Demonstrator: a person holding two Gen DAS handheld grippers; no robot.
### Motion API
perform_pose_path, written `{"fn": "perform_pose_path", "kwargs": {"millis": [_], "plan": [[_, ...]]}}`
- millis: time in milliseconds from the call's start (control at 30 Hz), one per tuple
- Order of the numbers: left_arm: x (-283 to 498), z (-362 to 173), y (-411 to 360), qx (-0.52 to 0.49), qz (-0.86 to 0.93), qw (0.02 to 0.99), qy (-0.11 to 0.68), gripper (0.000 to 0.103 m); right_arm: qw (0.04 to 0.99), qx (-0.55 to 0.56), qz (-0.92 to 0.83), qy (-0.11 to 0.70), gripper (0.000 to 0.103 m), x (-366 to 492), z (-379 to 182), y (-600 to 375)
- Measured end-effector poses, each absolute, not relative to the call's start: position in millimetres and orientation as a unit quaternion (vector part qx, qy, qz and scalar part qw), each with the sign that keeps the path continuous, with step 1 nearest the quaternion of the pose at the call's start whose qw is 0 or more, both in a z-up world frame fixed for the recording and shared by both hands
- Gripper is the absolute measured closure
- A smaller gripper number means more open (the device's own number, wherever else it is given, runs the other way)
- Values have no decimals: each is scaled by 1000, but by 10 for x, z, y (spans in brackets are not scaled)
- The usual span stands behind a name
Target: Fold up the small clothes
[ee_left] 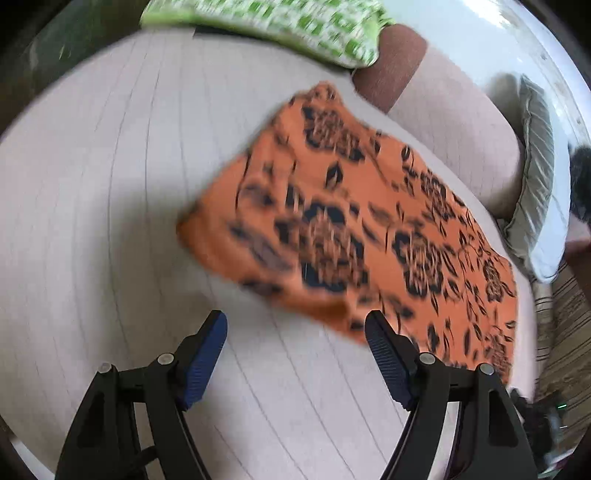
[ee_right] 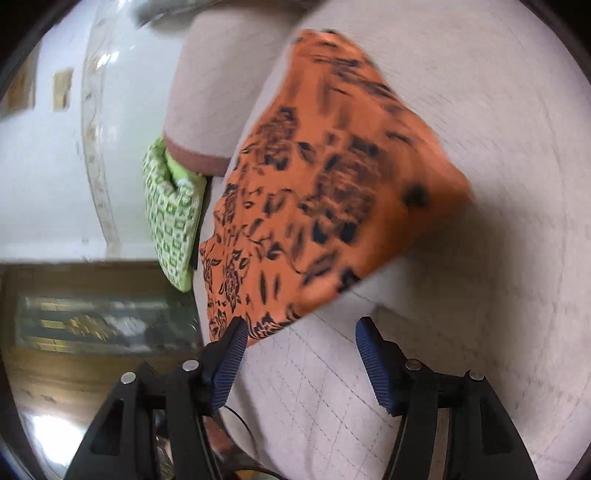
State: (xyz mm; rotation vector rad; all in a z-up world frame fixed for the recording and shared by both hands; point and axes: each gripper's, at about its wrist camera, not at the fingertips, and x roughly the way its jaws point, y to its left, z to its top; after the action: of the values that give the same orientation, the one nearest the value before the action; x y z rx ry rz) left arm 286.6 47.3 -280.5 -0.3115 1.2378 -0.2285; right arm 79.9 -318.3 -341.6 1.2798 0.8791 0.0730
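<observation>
An orange garment with a black flower print (ee_left: 354,229) lies on the pale quilted seat (ee_left: 110,206), with one part folded over on itself. My left gripper (ee_left: 295,321) is open and empty, just short of the garment's near edge. In the right wrist view the same garment (ee_right: 325,192) lies ahead, one corner raised over a dark shadow. My right gripper (ee_right: 299,328) is open and empty, its left fingertip (ee_right: 236,332) at the garment's near hem.
A green and white checked pillow (ee_left: 295,26) lies at the back of the seat, also in the right wrist view (ee_right: 171,214). A brown-trimmed armrest (ee_left: 391,70) and a grey cushion (ee_left: 535,173) sit to the right. A wooden glass-fronted cabinet (ee_right: 92,325) stands beside the seat.
</observation>
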Motion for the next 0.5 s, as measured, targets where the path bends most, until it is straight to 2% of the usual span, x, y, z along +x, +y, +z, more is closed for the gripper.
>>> {"fn": "perform_pose_path", "kwargs": {"millis": [100, 200, 300, 367, 500], "plan": [[2879, -3012, 570, -217, -116, 755, 608, 25, 701, 610, 11, 369, 38, 691, -3551, -3240], [2924, -2999, 702, -262, -107, 762, 583, 25, 708, 626, -16, 328, 38, 696, -3583, -3311], [3061, -3053, 741, -293, -102, 759, 572, 20, 702, 640, -44, 310, 38, 762, -3643, -3385], [3148, -3077, 733, -317, -102, 756, 563, 12, 702, 644, -58, 299, 38, 820, -3653, -3415], [3306, -3130, 683, -359, -111, 751, 543, 11, 710, 641, -85, 279, 38, 935, -3663, -3454]]}}
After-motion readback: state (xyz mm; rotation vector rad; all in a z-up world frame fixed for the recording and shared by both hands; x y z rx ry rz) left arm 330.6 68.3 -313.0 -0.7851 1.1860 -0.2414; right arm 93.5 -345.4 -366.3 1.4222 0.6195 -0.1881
